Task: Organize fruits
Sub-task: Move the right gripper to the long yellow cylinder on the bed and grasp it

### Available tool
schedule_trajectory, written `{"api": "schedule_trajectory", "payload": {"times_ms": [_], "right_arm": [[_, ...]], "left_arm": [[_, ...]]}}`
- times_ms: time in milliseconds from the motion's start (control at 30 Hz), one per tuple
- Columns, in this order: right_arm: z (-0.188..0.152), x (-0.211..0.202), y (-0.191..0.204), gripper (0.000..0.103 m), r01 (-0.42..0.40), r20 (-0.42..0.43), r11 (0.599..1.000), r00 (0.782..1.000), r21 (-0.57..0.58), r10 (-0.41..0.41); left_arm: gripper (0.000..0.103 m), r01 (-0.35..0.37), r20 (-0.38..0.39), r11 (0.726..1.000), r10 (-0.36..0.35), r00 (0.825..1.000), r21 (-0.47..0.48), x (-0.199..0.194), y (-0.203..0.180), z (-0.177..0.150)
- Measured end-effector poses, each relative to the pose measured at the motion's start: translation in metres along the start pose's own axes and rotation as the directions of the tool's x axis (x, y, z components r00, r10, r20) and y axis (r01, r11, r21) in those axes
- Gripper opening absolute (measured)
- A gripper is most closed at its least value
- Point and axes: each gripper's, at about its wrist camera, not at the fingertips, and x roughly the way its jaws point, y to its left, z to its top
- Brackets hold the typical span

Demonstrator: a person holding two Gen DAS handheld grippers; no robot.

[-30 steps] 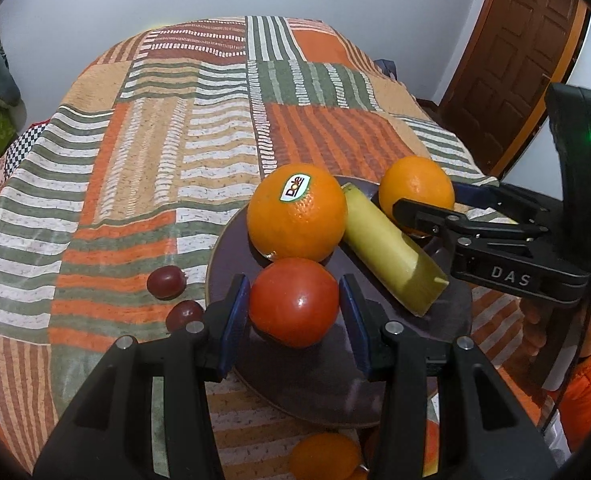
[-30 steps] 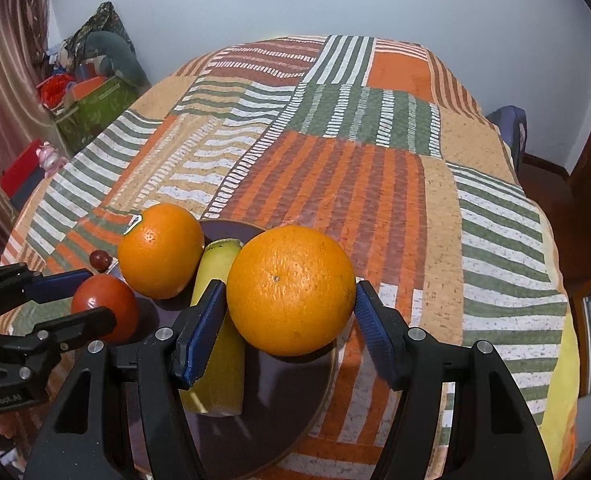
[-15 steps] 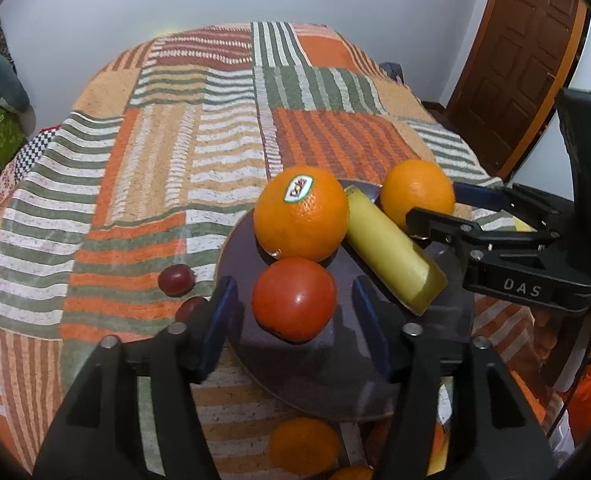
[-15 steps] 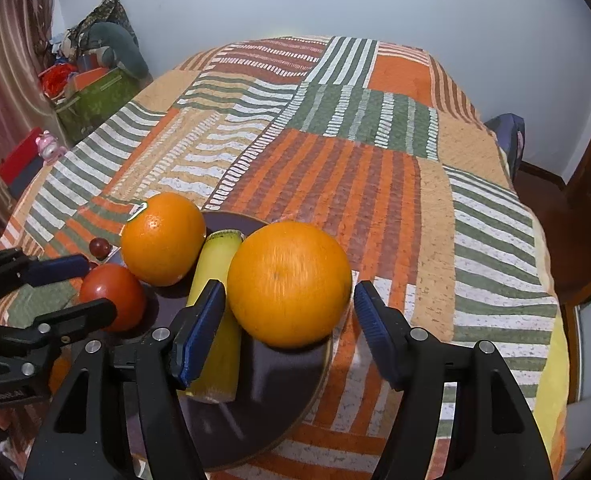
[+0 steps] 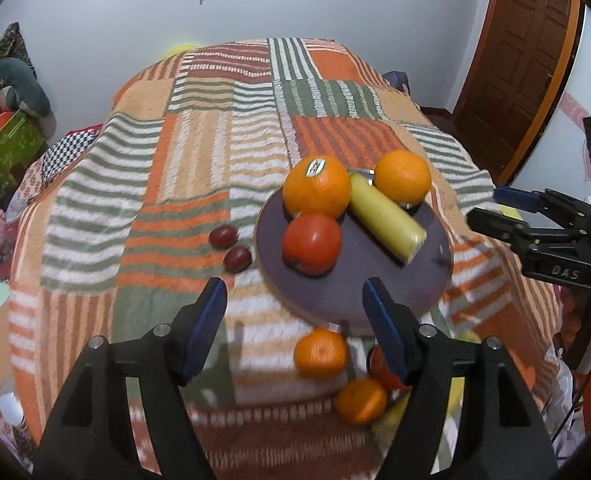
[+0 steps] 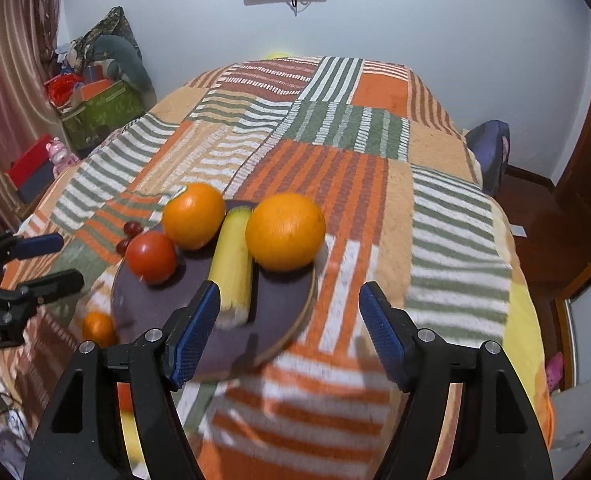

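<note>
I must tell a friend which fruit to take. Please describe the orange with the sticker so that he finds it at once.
Find the dark round plate on the striped patchwork blanket. Four fruits lie on it; the sticker orange sits at the far left, touching the red tomato and the yellow banana. Only this one carries a small label on top; the other orange is plain.

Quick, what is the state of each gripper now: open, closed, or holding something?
Left gripper: open, holding nothing, short of the tomato.
Right gripper: open, holding nothing, short of the orange.
</note>
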Motion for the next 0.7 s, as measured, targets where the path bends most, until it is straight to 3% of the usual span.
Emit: {"api": "schedule_trajectory", "payload": {"times_ms": [467,633,700], "right_arm": [[-0.064,-0.016,0.018,0.074,0.011,-0.093,1.000,0.996,-0.009,-0.012],[-0.080,-0.014,0.020,0.074,0.025,-0.128,0.999,0.991,-0.023,-0.028],[-0.085,-0.013,0.021,0.074,0.015,-0.141,1.000,0.990,-0.025,-0.019]], "left_arm": [[0.074,-0.008,-0.127,1.000,0.009,0.992,0.004,-0.012,-0.004,-0.072],[0.076,0.015,-0.142,0.999,-0.010,0.990,0.035,-0.015,-0.017,-0.084],[0.076,-0.010,-0.138,0.999,0.017,0.990,0.048,-0.014,-0.022,-0.085]]}}
